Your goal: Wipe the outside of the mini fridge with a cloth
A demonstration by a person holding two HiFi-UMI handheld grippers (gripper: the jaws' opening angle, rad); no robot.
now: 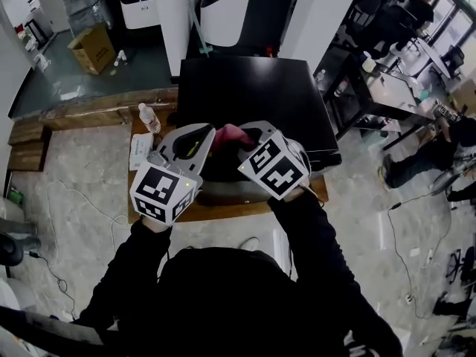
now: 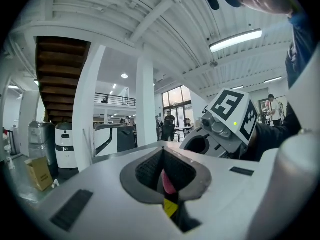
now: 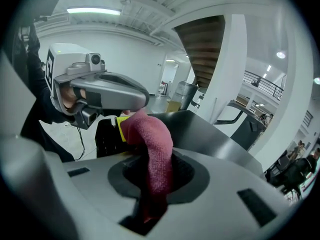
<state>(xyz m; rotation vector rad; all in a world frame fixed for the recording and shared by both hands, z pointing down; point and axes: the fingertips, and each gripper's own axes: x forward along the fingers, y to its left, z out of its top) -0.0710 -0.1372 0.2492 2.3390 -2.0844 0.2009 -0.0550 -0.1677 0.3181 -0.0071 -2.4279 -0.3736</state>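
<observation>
Two tools: left gripper (image 2: 166,179) and right gripper (image 3: 155,184), tips near together over the black mini fridge's (image 1: 253,95) near edge.
Left jaws: clamped on one end of the pink cloth (image 3: 150,139).
Right jaws: clamped on its other end.

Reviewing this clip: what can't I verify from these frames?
- Mini fridge front and sides: head view shows mainly its top; the grippers cover the near edge.
- Cloth full extent: head view, mostly hidden between the left gripper and right gripper.
- Paper print: head view, too small.
</observation>
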